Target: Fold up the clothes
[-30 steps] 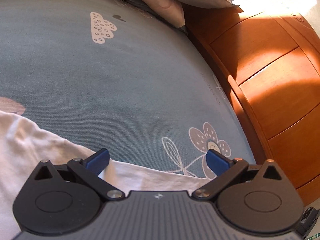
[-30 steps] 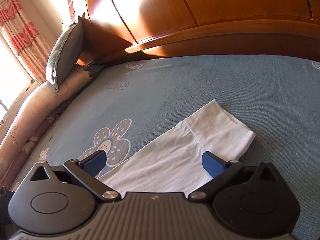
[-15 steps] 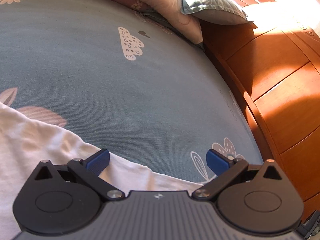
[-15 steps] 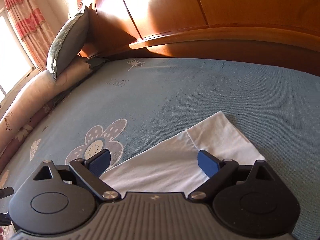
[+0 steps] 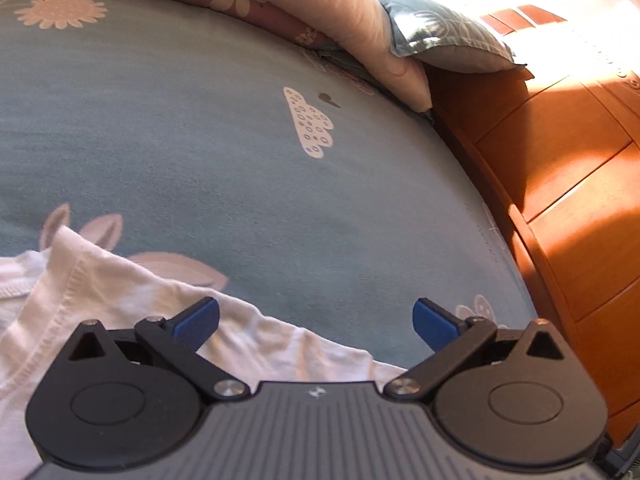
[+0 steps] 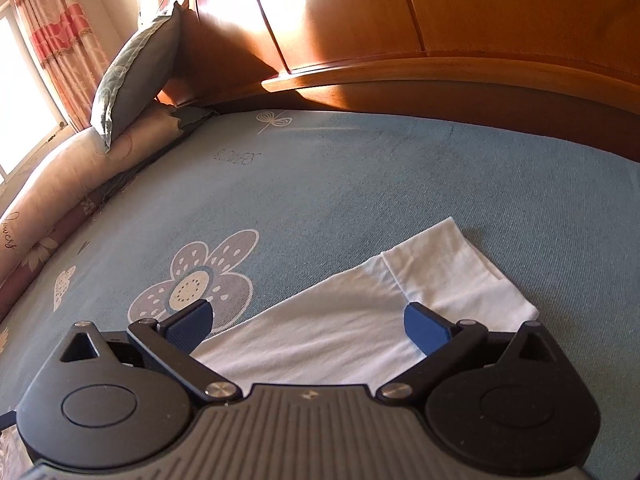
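A white T-shirt (image 5: 100, 300) lies flat on the blue-grey bedsheet (image 5: 200, 152). In the left wrist view its collar edge and shoulder fill the lower left, passing under my left gripper (image 5: 316, 322), which is open with nothing between its blue pads. In the right wrist view the shirt's short sleeve (image 6: 452, 280) reaches out to the right on the sheet. My right gripper (image 6: 306, 326) hovers over the sleeve's base, open and holding nothing.
An orange wooden headboard (image 6: 440, 80) borders the bed's far side and also shows as the headboard (image 5: 568, 208) on the right. A rolled pink quilt (image 5: 340, 12) and a grey-blue pillow (image 6: 136, 68) lie along the window side. Striped curtains (image 6: 56, 40) hang at far left.
The left gripper view has shifted so that more of the shirt's collar and shoulder shows at lower left. The right gripper has drawn back slightly from the sleeve. Both stay open.
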### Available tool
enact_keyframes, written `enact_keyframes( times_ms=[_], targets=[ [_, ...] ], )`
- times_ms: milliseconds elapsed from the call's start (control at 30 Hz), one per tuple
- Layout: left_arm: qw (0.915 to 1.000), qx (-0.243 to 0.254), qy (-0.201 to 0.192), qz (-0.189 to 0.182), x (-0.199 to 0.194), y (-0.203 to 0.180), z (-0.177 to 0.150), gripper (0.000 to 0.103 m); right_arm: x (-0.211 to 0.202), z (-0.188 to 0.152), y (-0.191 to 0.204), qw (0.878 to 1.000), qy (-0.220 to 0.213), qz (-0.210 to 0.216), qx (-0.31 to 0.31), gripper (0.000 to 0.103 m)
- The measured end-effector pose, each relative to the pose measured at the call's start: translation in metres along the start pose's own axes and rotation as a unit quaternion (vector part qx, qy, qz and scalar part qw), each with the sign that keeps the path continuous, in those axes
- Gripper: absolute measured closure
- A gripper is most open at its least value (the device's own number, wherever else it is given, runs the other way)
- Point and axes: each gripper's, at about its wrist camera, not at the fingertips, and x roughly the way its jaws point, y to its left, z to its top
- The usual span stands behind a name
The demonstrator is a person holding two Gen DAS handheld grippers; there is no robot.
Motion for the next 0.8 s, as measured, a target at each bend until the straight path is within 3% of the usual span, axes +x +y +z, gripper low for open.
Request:
enact_keyframes(
  times_ms=[133,267,333,400,467,800],
  targets=[
    [0.9983,-0.047,-0.014,-0.033,-0.012,0.021,0.009,0.001,0.0,0.0,0.0,1.0,0.0,-0.001,0.001,0.0],
    [0.9974,-0.032,0.008,-0.065,-0.023,0.027,0.004,0.001,0.0,0.0,0.003,1.0,0.0,-0.005,0.002,0.0],
    [0.9979,-0.022,0.026,-0.054,-0.018,0.032,0.003,0.001,0.0,-0.001,0.005,1.0,0.001,-0.006,-0.002,0.0],
    [0.9997,-0.018,0.013,-0.014,-0.014,0.039,0.007,0.001,0.0,-0.001,0.005,1.0,0.002,-0.005,-0.003,0.0],
    [0.9994,-0.033,-0.009,0.0,-0.018,0.049,0.016,0.001,0.0,-0.001,0.004,1.0,0.002,-0.004,-0.002,0.0],
    [0.9987,0.011,0.045,-0.019,-0.037,0.044,0.005,0.001,-0.002,-0.001,0.009,1.0,0.008,-0.005,-0.007,0.0]
  ],
)
